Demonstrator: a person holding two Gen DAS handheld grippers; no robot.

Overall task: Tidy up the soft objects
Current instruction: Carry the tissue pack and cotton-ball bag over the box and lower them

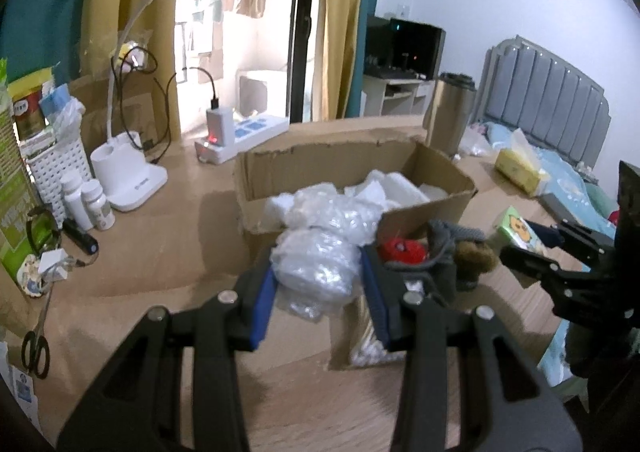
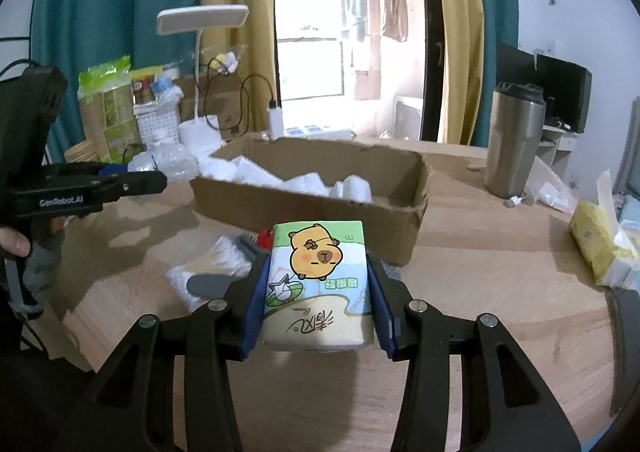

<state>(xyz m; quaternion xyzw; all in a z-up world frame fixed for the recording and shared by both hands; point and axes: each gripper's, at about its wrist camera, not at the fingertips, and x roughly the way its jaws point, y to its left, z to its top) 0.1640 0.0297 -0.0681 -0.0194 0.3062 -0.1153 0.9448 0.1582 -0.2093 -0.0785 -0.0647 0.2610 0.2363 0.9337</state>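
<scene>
My left gripper (image 1: 318, 280) is shut on a clear bubble-wrap bundle (image 1: 316, 272), held above the table in front of the open cardboard box (image 1: 352, 156). The box holds white foam and plastic packing (image 1: 384, 188). My right gripper (image 2: 316, 292) is shut on a tissue pack with a cartoon capybara (image 2: 318, 280), held in front of the same box (image 2: 304, 204). The pack also shows in the left wrist view (image 1: 516, 228). The left gripper with its bundle shows in the right wrist view (image 2: 132, 176). A red and grey soft item (image 1: 404, 250) and a brown plush (image 1: 476, 256) lie by the box.
A white desk lamp (image 1: 132, 180), a power strip (image 1: 248, 136), pill bottles (image 1: 88, 204), a white basket (image 1: 56, 168) and scissors (image 1: 36, 348) stand at the left. A steel tumbler (image 2: 514, 144) and a yellow tissue box (image 2: 596, 244) stand at the right. A bag of cotton swabs (image 2: 212, 264) lies on the table.
</scene>
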